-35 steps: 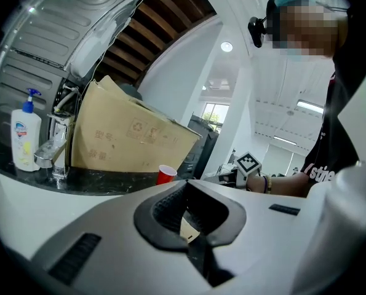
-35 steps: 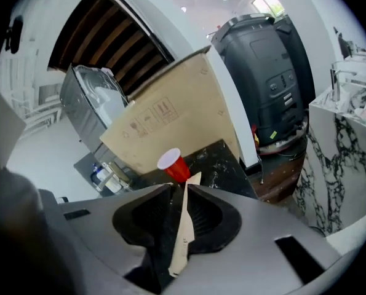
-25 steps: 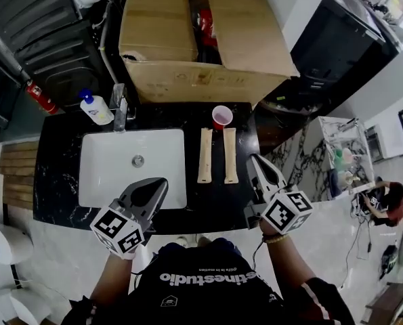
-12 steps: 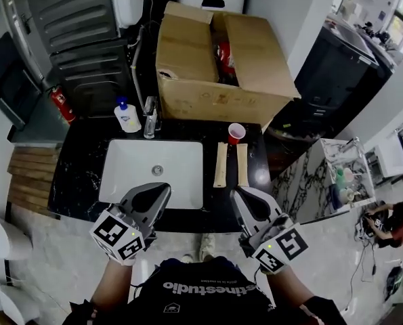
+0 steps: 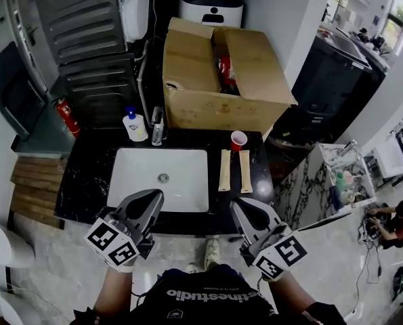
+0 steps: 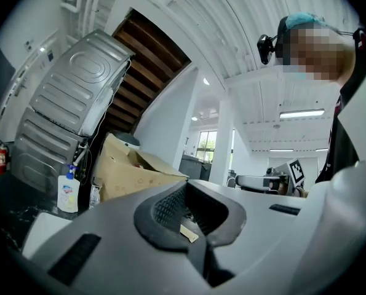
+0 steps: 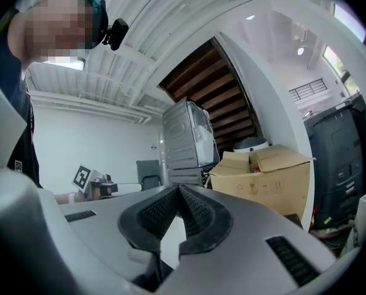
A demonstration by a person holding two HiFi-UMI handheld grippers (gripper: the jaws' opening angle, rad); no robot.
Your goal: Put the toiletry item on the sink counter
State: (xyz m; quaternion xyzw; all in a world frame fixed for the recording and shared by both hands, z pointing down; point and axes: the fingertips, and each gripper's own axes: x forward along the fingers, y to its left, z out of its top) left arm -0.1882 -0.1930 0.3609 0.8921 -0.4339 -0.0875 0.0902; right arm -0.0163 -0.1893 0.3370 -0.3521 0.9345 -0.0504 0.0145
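Observation:
Two long beige packets (image 5: 224,170) (image 5: 244,170) lie side by side on the black sink counter (image 5: 86,181), right of the white basin (image 5: 140,181). A red cup (image 5: 238,140) stands just behind them. A white soap bottle with a blue pump (image 5: 135,125) (image 6: 67,192) stands by the faucet (image 5: 158,126). My left gripper (image 5: 154,196) (image 6: 186,192) hovers over the basin's front edge, shut and holding nothing. My right gripper (image 5: 240,207) (image 7: 179,189) hangs over the counter's front edge below the packets, shut and holding nothing.
An open cardboard box (image 5: 221,73) (image 7: 266,177) (image 6: 139,174) stands behind the counter. A grey metal appliance (image 5: 86,19) and a red fire extinguisher (image 5: 67,117) are at the back left. A marble surface (image 5: 309,175) lies to the right.
The view has pulled back, so the counter looks smaller and farther. My right gripper has drawn in from the counter's right edge to its front edge. The left gripper stays over the basin's front.

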